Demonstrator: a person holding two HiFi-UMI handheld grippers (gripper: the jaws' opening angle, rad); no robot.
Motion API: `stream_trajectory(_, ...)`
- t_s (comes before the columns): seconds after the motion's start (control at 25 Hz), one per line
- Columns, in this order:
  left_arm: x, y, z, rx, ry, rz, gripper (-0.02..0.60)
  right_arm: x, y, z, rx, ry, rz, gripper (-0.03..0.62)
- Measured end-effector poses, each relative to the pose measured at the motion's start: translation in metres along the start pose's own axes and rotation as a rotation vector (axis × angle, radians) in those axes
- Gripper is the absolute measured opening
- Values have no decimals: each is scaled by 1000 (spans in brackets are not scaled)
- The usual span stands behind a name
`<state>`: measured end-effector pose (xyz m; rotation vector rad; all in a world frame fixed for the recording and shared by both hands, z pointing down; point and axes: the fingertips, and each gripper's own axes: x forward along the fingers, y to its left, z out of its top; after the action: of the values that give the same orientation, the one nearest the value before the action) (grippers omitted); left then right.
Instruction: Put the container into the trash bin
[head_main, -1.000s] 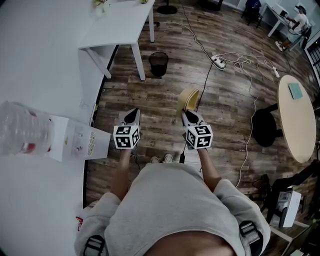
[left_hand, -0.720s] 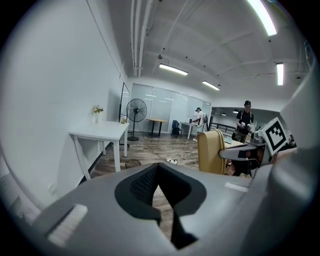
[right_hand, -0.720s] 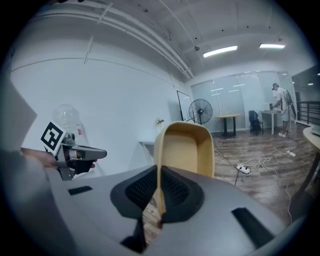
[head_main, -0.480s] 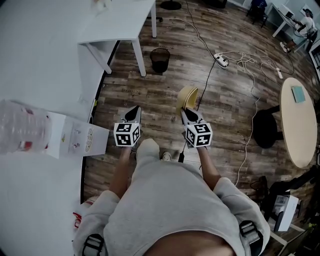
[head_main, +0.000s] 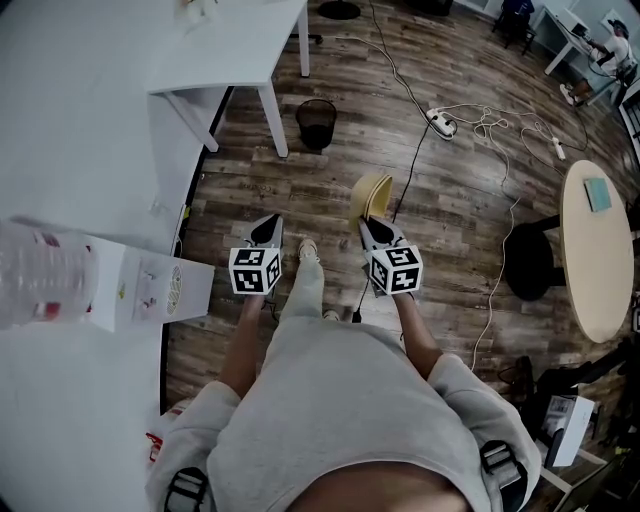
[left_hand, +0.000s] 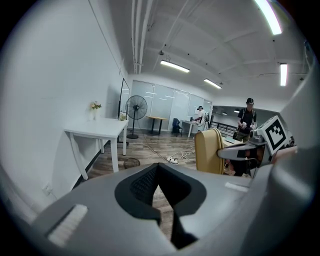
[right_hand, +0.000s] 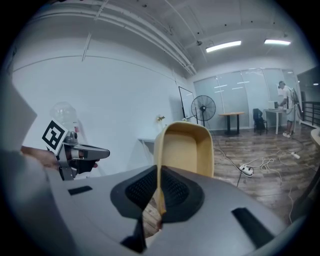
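A tan, tub-shaped container (head_main: 372, 195) hangs over the wood floor, and my right gripper (head_main: 368, 226) is shut on its rim. In the right gripper view the container (right_hand: 186, 149) stands upright, one thin wall pinched between the jaws of that gripper (right_hand: 159, 175). To its left my left gripper (head_main: 267, 226) is at the same height, shut with nothing in it; its jaws (left_hand: 158, 168) meet at the tips. The black mesh trash bin (head_main: 316, 123) stands on the floor ahead, beside a white table's leg. The left gripper view shows the bin (left_hand: 131, 162) low under that table.
A white table (head_main: 235, 50) stands just left of the bin. A white counter at the left carries a carton (head_main: 150, 290) and a clear bottle (head_main: 40, 280). Cables and a power strip (head_main: 440, 122) lie to the right, with a black stool (head_main: 530, 255) and round table (head_main: 600, 240).
Both grippers have moved forward a little with the container still held. The person's leg has swung forward between them, and the floor has shifted in view.
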<state>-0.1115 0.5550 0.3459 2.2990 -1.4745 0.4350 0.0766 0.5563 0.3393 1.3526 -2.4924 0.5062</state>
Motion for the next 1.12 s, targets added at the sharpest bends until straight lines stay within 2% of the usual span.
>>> stream_trajectory(0.28,37,12,10,16,15,-1,11,30,-20,9,10,2,1,29)
stream_trajectory(0.6,91,45,32,2,27,-23,11,86,-42,27,9,31,-13,29)
stream_trajectory(1.12,194,104,100,13,50,-85,11,189,-86,99,14,30,-53,29)
